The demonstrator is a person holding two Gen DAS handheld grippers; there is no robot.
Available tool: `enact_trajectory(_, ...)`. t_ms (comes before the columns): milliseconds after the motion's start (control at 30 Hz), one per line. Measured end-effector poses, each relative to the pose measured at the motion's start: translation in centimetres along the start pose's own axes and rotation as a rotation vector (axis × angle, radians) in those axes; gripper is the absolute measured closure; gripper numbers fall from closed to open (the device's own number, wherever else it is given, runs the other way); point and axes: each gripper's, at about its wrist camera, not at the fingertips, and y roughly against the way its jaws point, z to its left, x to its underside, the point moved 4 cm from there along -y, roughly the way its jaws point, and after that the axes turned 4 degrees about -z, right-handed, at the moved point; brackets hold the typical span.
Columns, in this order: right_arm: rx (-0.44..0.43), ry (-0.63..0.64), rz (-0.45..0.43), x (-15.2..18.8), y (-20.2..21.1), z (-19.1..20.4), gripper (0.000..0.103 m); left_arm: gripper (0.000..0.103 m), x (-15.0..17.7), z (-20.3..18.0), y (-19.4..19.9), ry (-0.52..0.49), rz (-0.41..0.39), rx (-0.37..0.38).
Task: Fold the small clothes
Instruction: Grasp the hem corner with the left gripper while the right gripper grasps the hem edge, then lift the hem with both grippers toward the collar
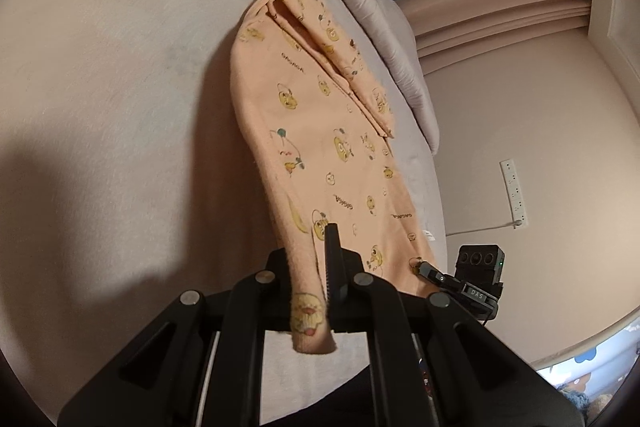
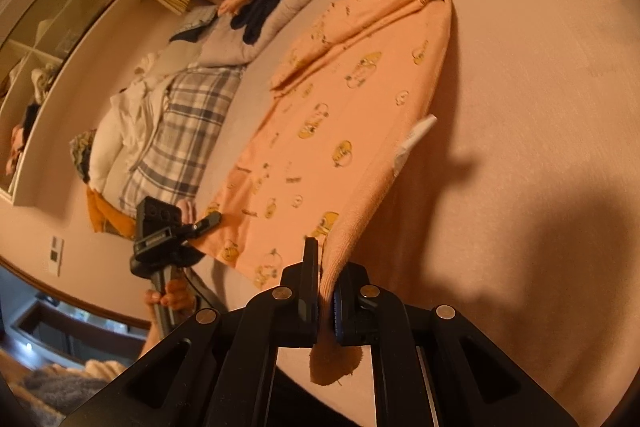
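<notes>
A peach garment printed with yellow ducks lies lengthwise on the pale bed, a sleeve folded over its far part. My left gripper is shut on its near left corner, and the cloth's end hangs out behind the jaws. In the right wrist view the same garment shows a white label at its right edge. My right gripper is shut on the near right corner. Each gripper appears in the other's view, pinching its corner: the right gripper and the left gripper, which a hand holds.
A grey quilt borders the bed's far side. Beyond it lie a plaid cloth, white clothes and a dark garment. An open shelf unit stands at the far left. A power strip lies to the right.
</notes>
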Motion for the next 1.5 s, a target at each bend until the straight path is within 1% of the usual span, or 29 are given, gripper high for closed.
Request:
enact_trajectory(67, -0.001, 0.008, 0.001, -0.1, 0.0, -0.1, 0.094, 0.098, 0.1, -0.1, -0.1, -0.021, 0.003, -0.029)
enact_trajectory(233, 0.0, 0.011, 0.0, -0.1, 0.0, 0.0, 0.094, 0.098, 0.1, -0.1, -0.4, -0.03, 0.006, -0.04)
enact_trajectory(367, 0.0, 0.013, -0.005, -0.3, 0.1, 0.0, 0.094, 0.098, 0.0, -0.2, -0.5, -0.057, 0.005, -0.084)
enact_trajectory(433, -0.004, 0.011, -0.011, -0.4, 0.1, 0.0, 0.094, 0.098, 0.0, -0.3, -0.5, -0.064, 0.004, -0.088)
enact_trajectory(900, -0.033, 0.021, -0.034, -1.0, 0.6, 0.6, 0.094, 0.098, 0.2, -2.5, -0.7, -0.218, -0.022, -0.178)
enact_trajectory(1000, -0.037, 0.021, -0.04, -1.0, 0.7, 0.7, 0.094, 0.098, 0.2, -2.8, -0.7, -0.231, -0.029, -0.181)
enact_trajectory(1500, -0.054, -0.001, -0.052, -1.4, 1.0, 0.6, 0.094, 0.098, -0.1, -4.4, -0.2, -0.267, -0.06, -0.146)
